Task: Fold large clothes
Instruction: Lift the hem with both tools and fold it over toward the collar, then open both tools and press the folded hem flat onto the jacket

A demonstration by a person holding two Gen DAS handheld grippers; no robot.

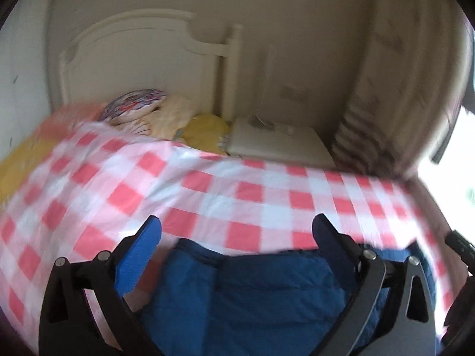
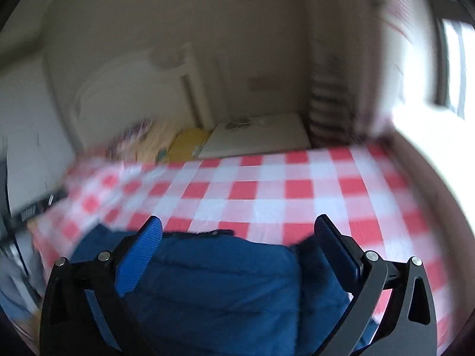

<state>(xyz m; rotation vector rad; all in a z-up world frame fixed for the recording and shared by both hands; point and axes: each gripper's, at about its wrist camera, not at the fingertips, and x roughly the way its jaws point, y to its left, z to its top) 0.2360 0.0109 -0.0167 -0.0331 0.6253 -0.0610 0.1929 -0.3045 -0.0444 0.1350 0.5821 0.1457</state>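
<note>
A blue padded garment (image 1: 252, 290) lies on a red-and-white checked cloth (image 1: 237, 190) spread over the bed. In the left wrist view my left gripper (image 1: 237, 228) is open, its blue-padded fingers (image 1: 142, 255) spread wide over the garment's far edge, holding nothing. In the right wrist view the same blue garment (image 2: 222, 281) fills the space under my right gripper (image 2: 237, 227), which is also open and empty, above the checked cloth (image 2: 282, 190). Both views are motion-blurred.
A white headboard (image 1: 133, 59) stands at the far end, with pillows (image 1: 139, 106) and a yellow cushion (image 1: 204, 130) before it. A white nightstand (image 1: 276, 145) sits beside the bed (image 2: 261, 136). A striped curtain (image 2: 329, 101) and bright window (image 2: 451, 68) are on the right.
</note>
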